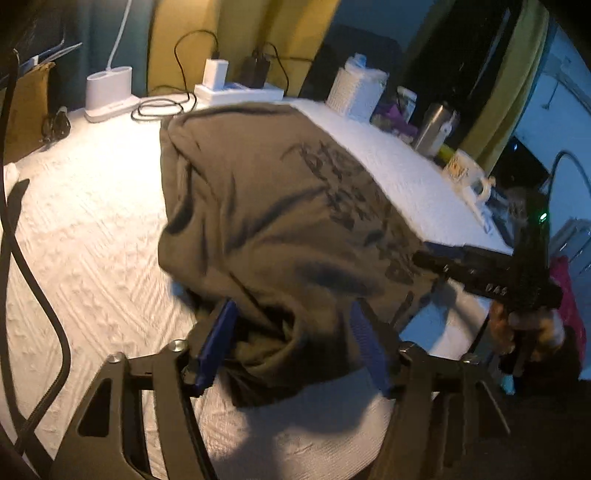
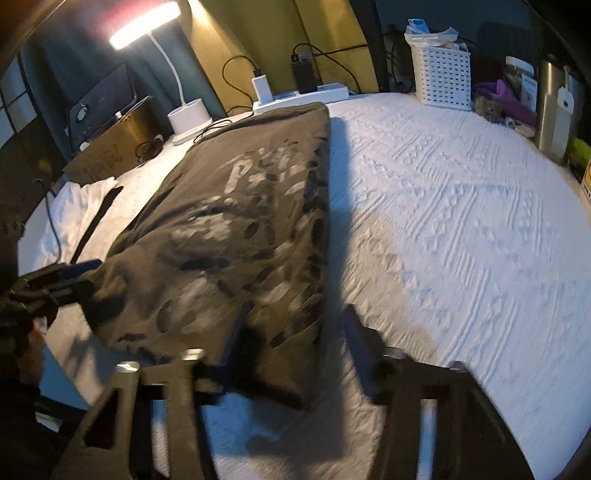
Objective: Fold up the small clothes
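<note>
Two parted hand-held grippers, left hand-held gripper (image 1: 291,339) astride olive shirt (image 1: 280,221) hem, right hand-held gripper (image 2: 291,332) over its corner

Dim room, lit lamp (image 2: 144,22) glaring at top left of the right view, hard shadows across the white bedspread (image 2: 461,221), motion blur on the cloth (image 1: 280,229), fisheye bending, dark vignetted corners

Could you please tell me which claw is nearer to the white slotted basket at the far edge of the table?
Right. The right claw is at the shirt's near right corner, on the basket's side; the left claw holds the opposite corner.
</note>
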`<state>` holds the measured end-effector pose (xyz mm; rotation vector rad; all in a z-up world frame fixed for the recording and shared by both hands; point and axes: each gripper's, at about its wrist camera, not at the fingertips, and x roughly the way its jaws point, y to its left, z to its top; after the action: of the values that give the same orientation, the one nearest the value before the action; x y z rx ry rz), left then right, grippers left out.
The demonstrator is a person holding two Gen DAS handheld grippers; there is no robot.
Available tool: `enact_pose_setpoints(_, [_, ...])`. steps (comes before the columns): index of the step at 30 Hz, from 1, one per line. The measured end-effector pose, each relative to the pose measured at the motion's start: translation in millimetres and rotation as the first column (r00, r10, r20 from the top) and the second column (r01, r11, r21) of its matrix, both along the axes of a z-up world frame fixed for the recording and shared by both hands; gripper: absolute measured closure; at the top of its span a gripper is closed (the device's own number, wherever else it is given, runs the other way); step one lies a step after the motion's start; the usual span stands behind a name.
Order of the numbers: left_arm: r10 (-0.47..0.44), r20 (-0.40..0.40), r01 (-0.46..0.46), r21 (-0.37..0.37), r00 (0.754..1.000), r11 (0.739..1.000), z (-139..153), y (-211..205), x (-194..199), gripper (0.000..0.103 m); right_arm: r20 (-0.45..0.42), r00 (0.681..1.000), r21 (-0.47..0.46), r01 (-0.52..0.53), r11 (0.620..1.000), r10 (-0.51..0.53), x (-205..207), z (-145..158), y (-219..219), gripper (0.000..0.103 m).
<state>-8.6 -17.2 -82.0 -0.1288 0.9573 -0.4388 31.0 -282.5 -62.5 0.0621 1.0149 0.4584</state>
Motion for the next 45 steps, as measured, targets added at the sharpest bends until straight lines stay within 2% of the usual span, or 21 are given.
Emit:
enact_pose_setpoints(1, [-0.004, -0.011, 0.004, 0.014, 1.000, 1.000, -4, -1, -1, 0.072, 0.006, 1.000, -0.001, -0.005, 1.000, 0.005, -3, 0, 2, 0.060])
enact_pose_setpoints(3, [-0.005, -0.004, 0.005, 0.037, 1.000, 0.999, -10, -3, -7, 0.081, 0.023, 1.000, -0.014, -0.009, 1.000, 0.010, -9, -1, 5, 0.067])
enact_pose_setpoints(5, [-0.004, 0.012, 0.003, 0.052, 1.000, 0.999, -9, -4, -13, 0.088, 0.030, 1.000, -0.030, -0.002, 1.000, 0.003, -13, -1, 7, 0.087])
enact_pose_setpoints(6, [0.003, 0.014, -0.004, 0.051, 1.000, 0.999, -8, -3, -15, 0.091, 0.030, 1.000, -0.030, -0.003, 1.000, 0.004, -14, -1, 6, 0.089])
enact_pose_setpoints(8, [0.016, 0.016, -0.017, 0.049, 1.000, 0.999, -7, -1, -19, 0.092, 0.027, 1.000, -0.024, -0.010, 1.000, 0.011, -17, 1, 7, 0.093])
enact_pose_setpoints(18, [0.035, 0.011, -0.035, 0.046, 0.999, 0.998, -7, 11, -35, 0.093, 0.037, 0.999, -0.070, -0.032, 0.997, 0.035, -43, 3, 14, 0.094])
enact_pose_setpoints(27, [0.046, 0.038, -0.048, 0.073, 0.998, 0.996, -9, 13, -41, 0.086, 0.079, 0.996, -0.148, -0.021, 0.989, 0.034, -58, 5, 16, 0.094])
enact_pose_setpoints(31, [0.041, 0.057, -0.047, 0.111, 0.998, 0.993, -8, 10, -46, 0.085, 0.098, 0.995, -0.167, -0.013, 0.986, 0.030, -63, 6, 15, 0.094])
enact_pose_setpoints(35, [0.048, 0.030, -0.051, 0.119, 0.998, 0.992, -3, 9, -47, 0.082, 0.100, 0.995, -0.173, -0.006, 0.985, 0.023, -67, 6, 11, 0.089])
enact_pose_setpoints(38, [0.052, 0.017, -0.054, 0.104, 0.998, 0.993, 5, 11, -50, 0.070, 0.094, 0.995, -0.189, -0.001, 0.982, 0.019, -70, 8, 8, 0.089])
enact_pose_setpoints(42, [0.077, 0.035, -0.079, 0.091, 0.996, 0.993, 17, 17, -54, 0.046, 0.092, 0.996, -0.218, 0.001, 0.976, 0.019, -74, 11, 4, 0.088])
enact_pose_setpoints(45, [0.092, 0.061, -0.098, 0.108, 0.994, 0.989, 28, 22, -51, 0.041, 0.089, 0.996, -0.239, 0.009, 0.971, 0.012, -73, 13, 0, 0.088])
